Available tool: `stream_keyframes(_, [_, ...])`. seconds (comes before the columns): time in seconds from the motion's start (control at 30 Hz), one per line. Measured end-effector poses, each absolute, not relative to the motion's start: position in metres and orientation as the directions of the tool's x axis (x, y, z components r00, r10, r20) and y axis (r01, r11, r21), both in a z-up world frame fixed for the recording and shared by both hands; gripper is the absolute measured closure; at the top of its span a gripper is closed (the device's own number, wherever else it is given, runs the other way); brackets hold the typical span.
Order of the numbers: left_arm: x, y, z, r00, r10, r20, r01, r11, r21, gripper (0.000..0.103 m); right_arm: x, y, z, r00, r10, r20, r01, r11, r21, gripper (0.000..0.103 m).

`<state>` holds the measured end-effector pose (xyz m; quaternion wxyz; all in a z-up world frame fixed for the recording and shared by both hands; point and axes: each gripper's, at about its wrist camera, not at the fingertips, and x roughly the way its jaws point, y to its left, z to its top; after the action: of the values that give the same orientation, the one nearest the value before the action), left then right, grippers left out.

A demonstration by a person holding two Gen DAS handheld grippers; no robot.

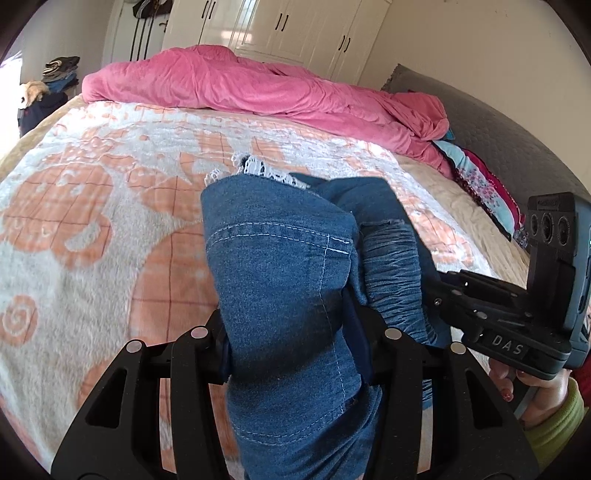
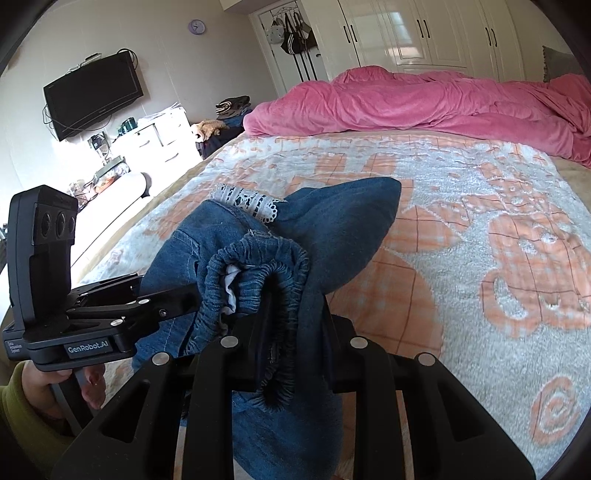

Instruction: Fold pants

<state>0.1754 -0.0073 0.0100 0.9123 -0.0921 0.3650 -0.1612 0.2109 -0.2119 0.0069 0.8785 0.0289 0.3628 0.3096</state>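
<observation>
I clamp the pants (image 1: 280, 280) in both grippers, left (image 1: 291, 339) on the denim bunch, right (image 2: 291, 332) on the waistband, holding them above the bed (image 2: 480, 236) ahead for laying flat.

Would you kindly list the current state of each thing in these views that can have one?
Blue denim pants: bunched, lifted, held by both grippers.
Left gripper: shut on the pants.
Right gripper: shut on the elastic waistband.
Pink duvet: rumpled along the bed's far side.
White wardrobe doors: closed.
Wall television: screen dark.
</observation>
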Motion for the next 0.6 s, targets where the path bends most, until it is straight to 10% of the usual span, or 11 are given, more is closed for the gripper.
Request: stream_keyframes(0.6, [0.195,-0.001,-0.028,0.641,-0.334,-0.691,0.161,0.939,-0.304,0.051,0.239,-0.215,-0.039,0.504,0.528,-0.683,-0.471,0.831,0.295,0.076])
